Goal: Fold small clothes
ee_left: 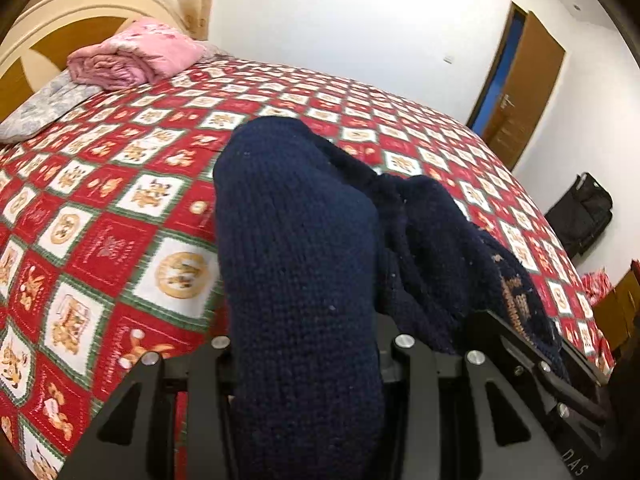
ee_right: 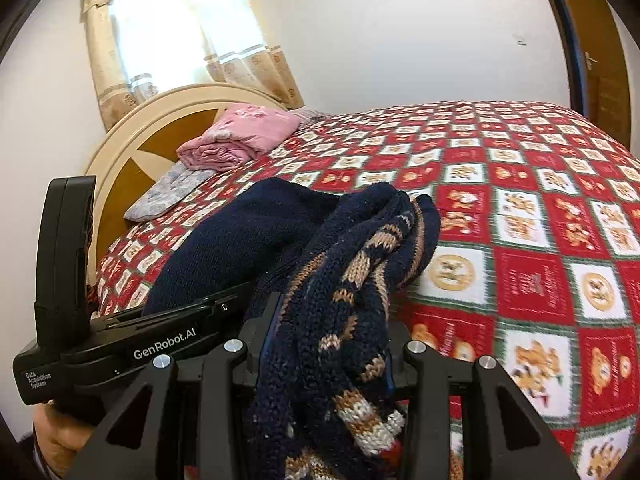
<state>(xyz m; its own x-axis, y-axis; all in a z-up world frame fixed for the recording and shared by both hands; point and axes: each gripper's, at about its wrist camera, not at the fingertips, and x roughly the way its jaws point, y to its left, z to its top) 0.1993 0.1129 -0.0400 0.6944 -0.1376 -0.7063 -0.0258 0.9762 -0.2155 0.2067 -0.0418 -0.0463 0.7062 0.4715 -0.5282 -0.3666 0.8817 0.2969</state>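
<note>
Sweater (ee_right: pixel 320 280) clamped in 2 tongs above bed (ee_right: pixel 520 208).

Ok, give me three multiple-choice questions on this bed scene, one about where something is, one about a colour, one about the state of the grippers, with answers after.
1. Where does the pink folded bedding lie?
A. At the head of the bed, by the headboard
B. On the floor beside the door
C. Between the right gripper's fingers

2. What is the main colour of the knitted sweater?
A. Bright red
B. Dark navy blue
C. Pale grey

3. What are the two grippers doing with the sweater?
A. Both hang open above it
B. Only the left one holds it
C. Each is closed on a part of it

Answers:
1 A, the pink bundle sits next to the cream and brown headboard.
2 B, the knit is navy, with tan and white patterning on one part.
3 C, the left gripper clamps the plain navy part and the right gripper clamps the patterned part.
</note>
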